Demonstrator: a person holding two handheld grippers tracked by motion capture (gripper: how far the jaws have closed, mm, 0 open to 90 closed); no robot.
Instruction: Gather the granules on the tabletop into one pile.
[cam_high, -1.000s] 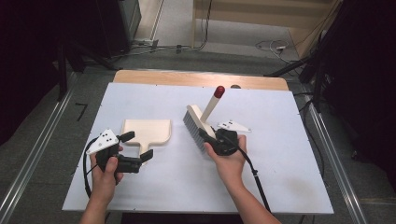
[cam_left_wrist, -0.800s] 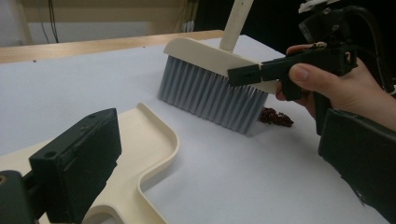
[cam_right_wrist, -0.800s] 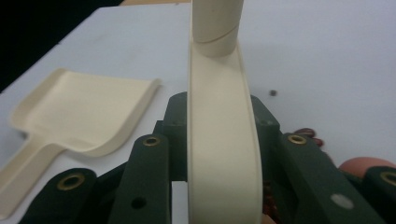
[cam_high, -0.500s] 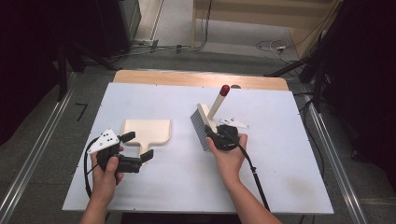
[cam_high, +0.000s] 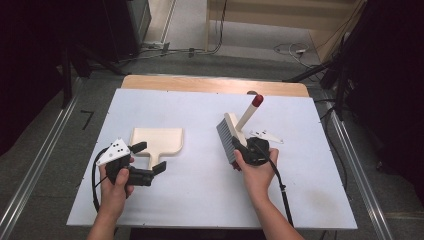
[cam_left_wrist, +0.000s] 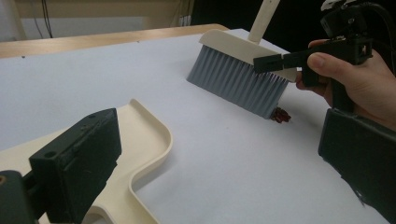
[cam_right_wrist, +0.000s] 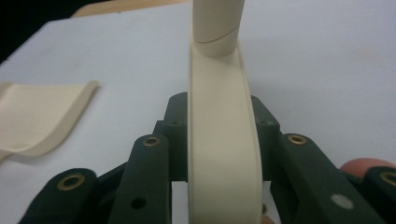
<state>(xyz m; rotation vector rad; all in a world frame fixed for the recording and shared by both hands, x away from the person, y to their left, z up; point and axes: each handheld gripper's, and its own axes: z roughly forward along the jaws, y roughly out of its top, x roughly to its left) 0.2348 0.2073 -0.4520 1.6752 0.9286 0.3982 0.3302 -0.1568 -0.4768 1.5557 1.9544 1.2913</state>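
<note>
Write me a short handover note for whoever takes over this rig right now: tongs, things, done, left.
Right tongs: shut on the brush, bristles down on the table.
Left tongs: open, jaws either side of the dustpan handle, not gripping.
A small red scrap lies at the bristle edge, apart from the dustpan.
Done: brush picked up.
Left: probably grip the dustpan, sweep the scrap in.

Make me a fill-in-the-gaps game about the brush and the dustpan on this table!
1. The right tool is shut on the ___ brush.
2. The tip of the brush's handle is coloured ___.
3. The cream dustpan lies on the white table with its handle between the open jaws of the ___ tool.
4. The brush's bristles are ___.

Missing words: cream; red; left; grey
</note>
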